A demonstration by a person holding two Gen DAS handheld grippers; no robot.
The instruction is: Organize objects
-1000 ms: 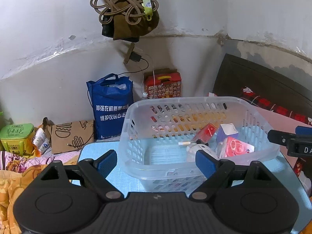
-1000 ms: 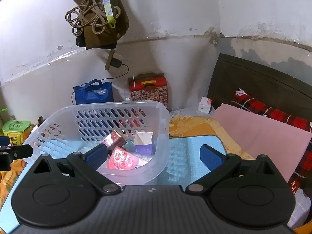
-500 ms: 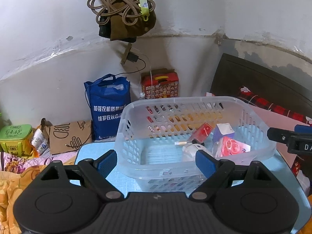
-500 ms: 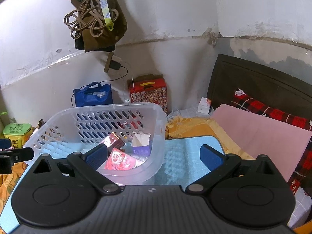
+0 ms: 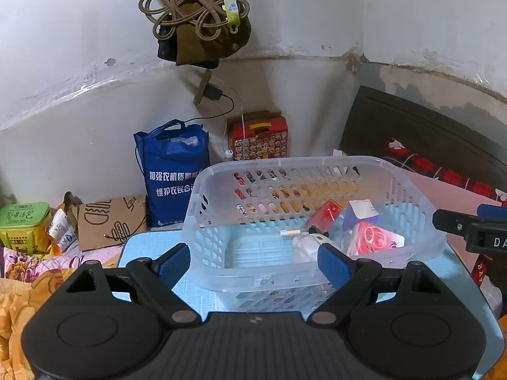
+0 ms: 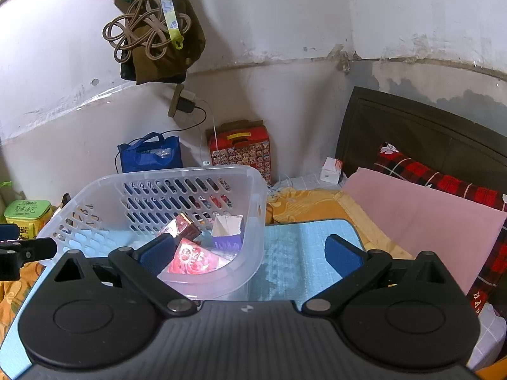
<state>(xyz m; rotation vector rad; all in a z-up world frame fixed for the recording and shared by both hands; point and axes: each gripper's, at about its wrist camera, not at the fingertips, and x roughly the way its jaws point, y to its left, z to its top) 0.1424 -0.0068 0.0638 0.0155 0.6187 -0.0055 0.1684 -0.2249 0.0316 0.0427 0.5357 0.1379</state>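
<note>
A clear plastic basket (image 5: 412,190) stands on a light blue mat (image 5: 139,243); it also shows in the right wrist view (image 6: 190,174). Inside lie a red packet (image 5: 326,217), a purple-and-white carton (image 5: 361,213), a pink rose-print pack (image 5: 374,242), a small white bottle (image 5: 304,247) and a thin tube (image 5: 290,232). My left gripper (image 5: 253,264) is open and empty, held near the basket's near wall. My right gripper (image 6: 250,251) is open and empty, near the basket's right corner. The carton (image 6: 228,231) and pink pack (image 6: 193,258) show there too.
A blue shopping bag (image 5: 174,174), a red gift box (image 5: 258,141) and a cardboard bag (image 5: 111,221) stand against the wall behind. A green tin (image 5: 23,223) sits at left. A pink blanket (image 6: 427,218) and dark headboard (image 6: 427,126) lie to the right. Cords hang above.
Both grippers have drawn back and risen slightly from the basket, which now sits a little lower and farther in both views. Both stay open and empty.
</note>
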